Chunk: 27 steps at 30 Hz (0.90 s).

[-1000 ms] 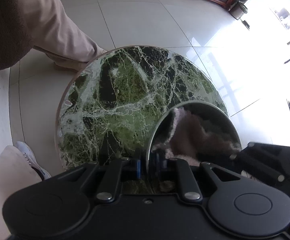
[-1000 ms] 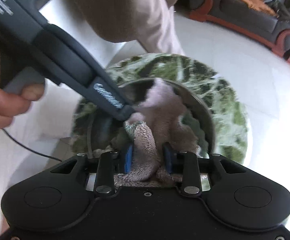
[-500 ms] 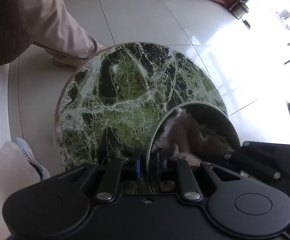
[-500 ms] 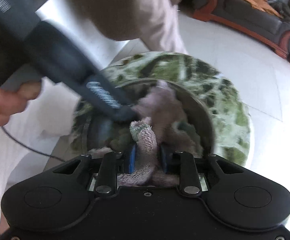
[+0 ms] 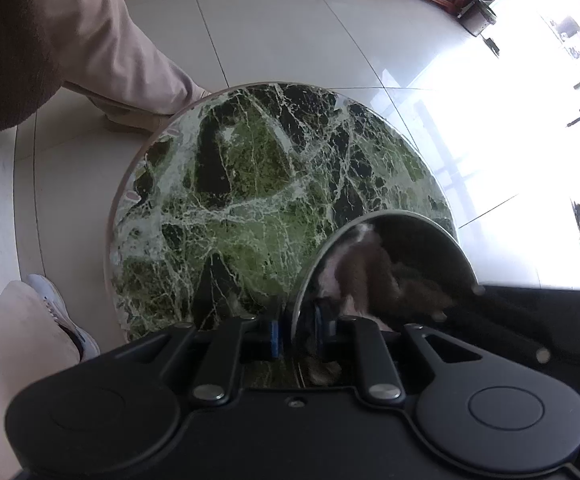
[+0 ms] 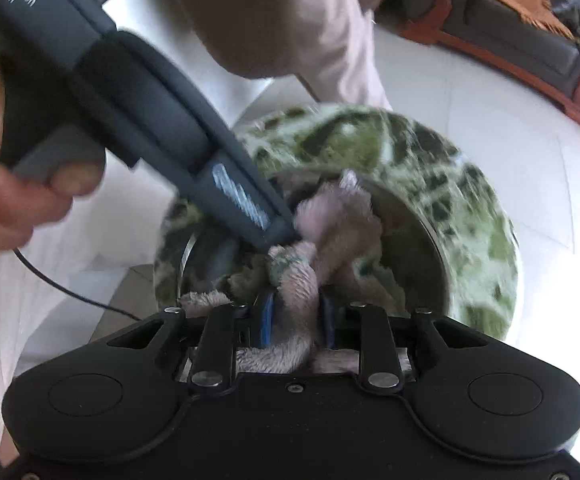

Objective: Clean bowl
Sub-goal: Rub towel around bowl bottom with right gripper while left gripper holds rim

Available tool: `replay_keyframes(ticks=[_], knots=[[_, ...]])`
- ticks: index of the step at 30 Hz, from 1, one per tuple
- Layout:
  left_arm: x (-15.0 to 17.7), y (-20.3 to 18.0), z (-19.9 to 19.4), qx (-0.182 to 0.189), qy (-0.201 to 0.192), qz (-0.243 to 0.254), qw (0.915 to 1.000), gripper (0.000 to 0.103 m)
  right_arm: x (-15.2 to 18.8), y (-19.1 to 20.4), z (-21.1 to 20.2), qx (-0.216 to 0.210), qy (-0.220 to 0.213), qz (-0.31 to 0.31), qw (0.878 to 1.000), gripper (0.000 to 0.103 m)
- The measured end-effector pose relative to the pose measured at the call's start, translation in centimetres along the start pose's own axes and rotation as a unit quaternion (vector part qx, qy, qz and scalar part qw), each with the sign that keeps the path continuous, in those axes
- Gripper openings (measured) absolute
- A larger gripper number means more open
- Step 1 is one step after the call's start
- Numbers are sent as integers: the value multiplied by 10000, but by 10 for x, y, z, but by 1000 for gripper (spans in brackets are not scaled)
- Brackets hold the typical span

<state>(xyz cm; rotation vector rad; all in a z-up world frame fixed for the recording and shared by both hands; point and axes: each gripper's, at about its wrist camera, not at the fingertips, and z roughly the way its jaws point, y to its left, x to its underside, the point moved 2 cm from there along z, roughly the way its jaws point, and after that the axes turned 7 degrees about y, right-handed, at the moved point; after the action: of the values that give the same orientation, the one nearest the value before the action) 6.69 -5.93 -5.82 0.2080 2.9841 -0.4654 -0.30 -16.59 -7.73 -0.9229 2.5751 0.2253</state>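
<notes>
From the left wrist camera, the left gripper (image 5: 295, 334) has its blue pads pinched tight on the near rim of the steel bowl (image 5: 429, 226), which sits at about five o'clock on the round green marble table (image 5: 250, 200), close to its edge. Inside the bowl a pinkish-brown cloth (image 5: 365, 276) is bunched up, blurred. The right gripper's black body (image 5: 529, 320) reaches into the bowl from three o'clock. A person's beige trouser leg (image 5: 122, 48) stands at eleven o'clock and a white shoe (image 5: 62, 316) at eight.

From the right wrist camera, the right gripper (image 6: 295, 316) is clamped on a thick fold of the cloth (image 6: 295, 292), which trails forward into the bowl (image 6: 421, 240) toward twelve o'clock. The left gripper (image 6: 278, 236) comes in from ten o'clock, held by a hand (image 6: 10, 176), its tip at the bowl's left rim. The table (image 6: 469, 200) is smeared by motion.
</notes>
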Motion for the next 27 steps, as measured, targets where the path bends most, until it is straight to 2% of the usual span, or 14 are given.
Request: replay_keyframes(ticks=[5,9,11,14,19,21,27], knots=[[-1,1,2,51,26,-44,10000,15,6,-19,-6,342,15,42,9994,22],[-3,-1,3,70,41,-54,10000,16,16,-5,-5,124,171,74,9997,25],[-3,-2,2,29,40,-2,10000,17,14,3,-2,-41,133,48,9999,25],[-3,0,2,-19,41,5,10000,17,7,4,-1,-63,43,-68,9999,24],[-2,1,2,12,53,-30,10000,17,2,-12,-1,503,-17,-190,9986,22],[-2,0,3,26,44,-48,10000,17,10,-14,-7,388,50,-7,9992,23],[-2,-2,3,2,72,6,10000,16,13,6,-6,49,38,-221,9997,24]])
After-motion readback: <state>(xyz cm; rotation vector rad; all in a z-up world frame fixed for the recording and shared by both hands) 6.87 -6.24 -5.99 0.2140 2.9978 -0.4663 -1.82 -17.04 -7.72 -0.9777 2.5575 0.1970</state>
